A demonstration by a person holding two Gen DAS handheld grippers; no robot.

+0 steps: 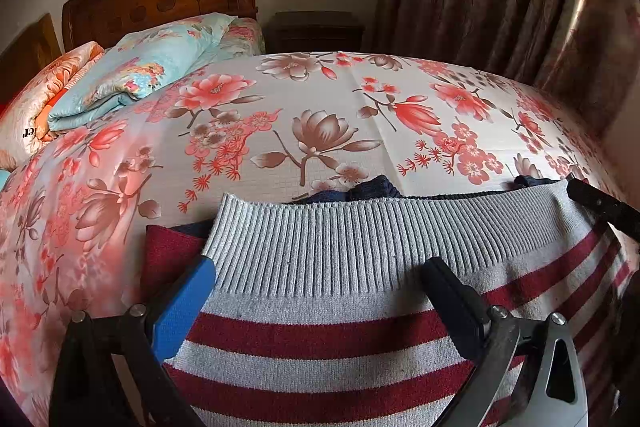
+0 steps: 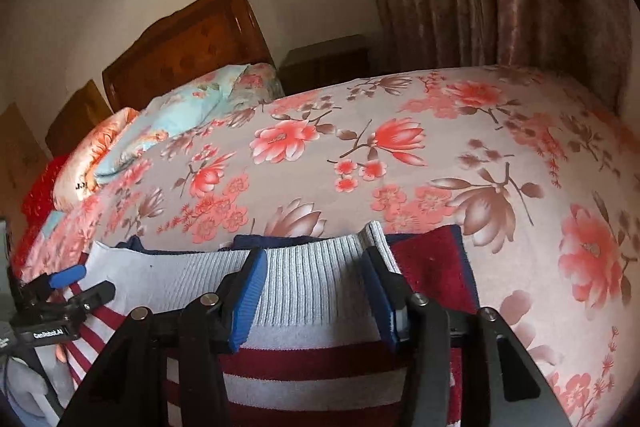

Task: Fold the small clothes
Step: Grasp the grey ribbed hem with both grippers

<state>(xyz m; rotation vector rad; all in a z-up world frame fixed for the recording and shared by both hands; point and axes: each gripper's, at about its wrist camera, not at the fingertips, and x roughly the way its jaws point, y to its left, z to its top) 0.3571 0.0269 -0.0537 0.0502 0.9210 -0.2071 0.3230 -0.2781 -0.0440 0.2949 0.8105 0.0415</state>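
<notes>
Bare bedspread (image 1: 320, 115) ahead; pillows (image 1: 132, 75) far left

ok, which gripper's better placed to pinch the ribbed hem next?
Right, probably. The right gripper is open, with both fingers closely straddling the ribbed hem near its corner. The left gripper gapes much wider, its blue finger at the hem's very edge.

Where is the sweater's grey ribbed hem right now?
The grey ribbed hem lies low in both wrist views on the floral bedsheet, spanning between the left hand-held gripper and the right hand-held gripper.
</notes>
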